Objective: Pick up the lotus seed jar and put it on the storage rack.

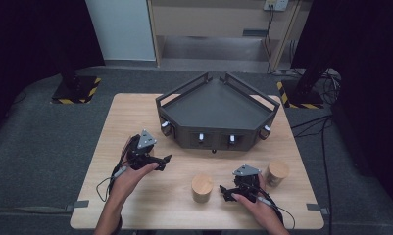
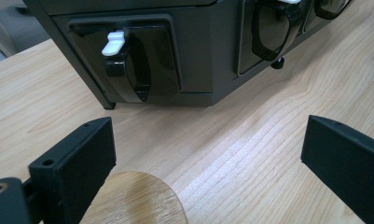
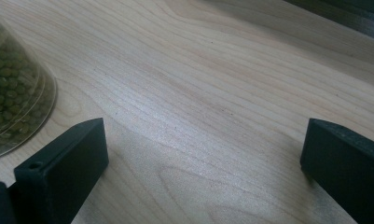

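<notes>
High view first: working from the left edge of the table (image 1: 110,147), we have our left gripper (image 1: 159,161) held above the wood near the left front face of the dark angular rack (image 1: 216,105), its jaws spread wide and empty. In the left gripper view we see a black dispenser handle with a white tab (image 2: 114,43) set into that face, and the round wooden lid of a jar (image 2: 138,198) just below the jaws. Moving right, the first wooden-lidded jar (image 1: 202,188) stands near the front edge at the middle, untouched. Just beside it comes our right gripper (image 1: 227,192), jaws likewise wide apart with nothing between them; its own view shows a clear jar of green beans (image 3: 14,88) at the left. Farthest right stands the second jar (image 1: 276,172). We judge the work barely begun: neither jar is gripped, and both remain to be lifted.
</notes>
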